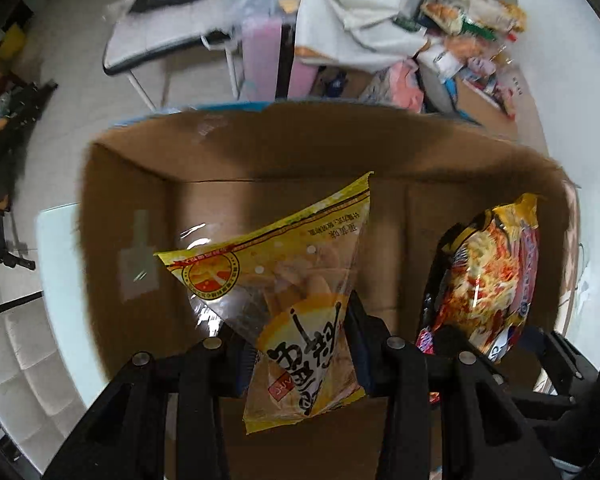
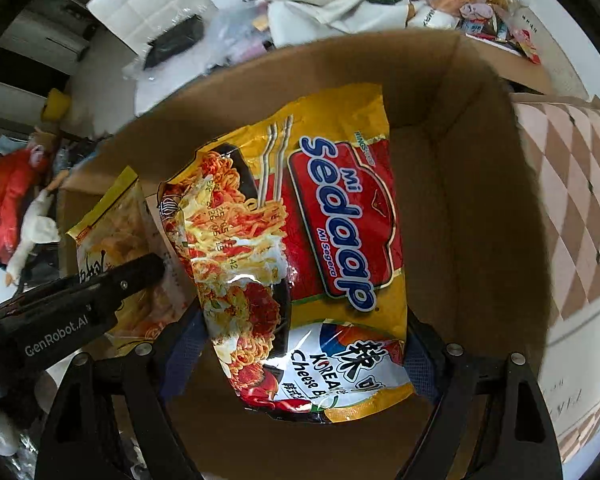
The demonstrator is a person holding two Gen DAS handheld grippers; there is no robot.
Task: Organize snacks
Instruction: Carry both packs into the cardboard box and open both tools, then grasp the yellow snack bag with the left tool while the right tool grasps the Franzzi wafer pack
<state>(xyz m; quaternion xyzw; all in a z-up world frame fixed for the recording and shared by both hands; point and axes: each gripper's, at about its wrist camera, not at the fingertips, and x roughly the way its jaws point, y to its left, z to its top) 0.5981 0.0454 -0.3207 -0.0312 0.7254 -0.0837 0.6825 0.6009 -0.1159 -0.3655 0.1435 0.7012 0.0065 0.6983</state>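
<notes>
My left gripper point(image 1: 300, 344) is shut on a yellow snack bag with a clear window point(image 1: 284, 292) and holds it over an open cardboard box point(image 1: 140, 208). My right gripper point(image 2: 304, 344) is shut on a yellow and red Mi Sedaap noodle packet point(image 2: 312, 236), held over the same box point(image 2: 472, 208). The noodle packet also shows at the right of the left wrist view point(image 1: 488, 280). The snack bag point(image 2: 116, 248) and the left gripper's black body point(image 2: 72, 304) show at the left of the right wrist view. The box floor under both bags looks bare.
A heap of mixed snack packets point(image 1: 472, 20) and white cloth bags point(image 1: 360, 20) lies beyond the box on a white table point(image 1: 60, 280). A checkered box point(image 2: 572, 208) stands right of the cardboard box. A chair point(image 1: 160, 44) stands farther back.
</notes>
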